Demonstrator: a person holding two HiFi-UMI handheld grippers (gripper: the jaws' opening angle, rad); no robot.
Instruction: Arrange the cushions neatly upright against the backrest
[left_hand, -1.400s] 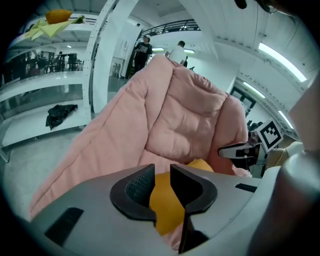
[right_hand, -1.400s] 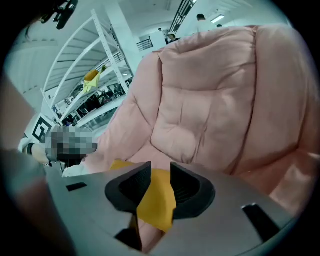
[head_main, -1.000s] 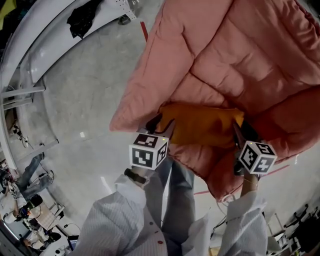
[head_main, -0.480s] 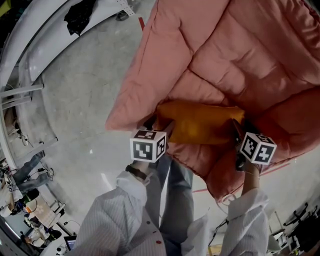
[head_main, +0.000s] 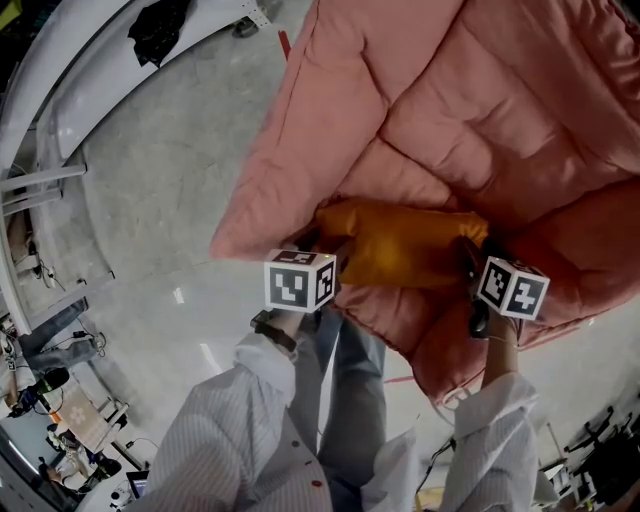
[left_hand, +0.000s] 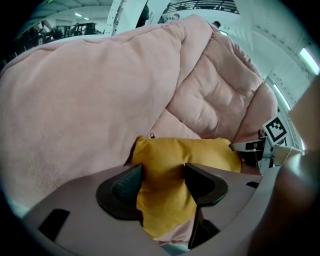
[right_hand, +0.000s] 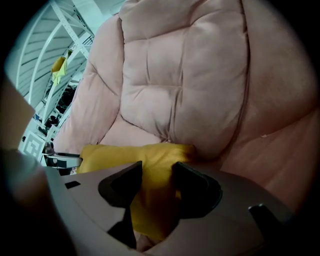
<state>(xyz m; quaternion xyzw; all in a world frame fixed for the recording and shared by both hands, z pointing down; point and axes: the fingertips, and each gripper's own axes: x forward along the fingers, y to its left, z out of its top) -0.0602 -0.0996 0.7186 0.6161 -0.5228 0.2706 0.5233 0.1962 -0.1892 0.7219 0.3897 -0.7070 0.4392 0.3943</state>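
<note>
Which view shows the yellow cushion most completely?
The head view: the yellow cushion shows almost end to end, lying across the pink padded seat. The left gripper view and the right gripper view each show one end close up, with the rest foreshortened behind it.

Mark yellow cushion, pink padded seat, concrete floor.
yellow cushion (head_main: 402, 246): head view, middle of its face.
pink padded seat (head_main: 480, 110): head view, quilted panel.
concrete floor (head_main: 170, 185): head view, bare patch left of seat.

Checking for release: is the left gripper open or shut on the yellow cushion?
Open: on the left gripper the jaws stand wide, having just been opening; a corner of the yellow cushion sits between them, unsqueezed.
</note>
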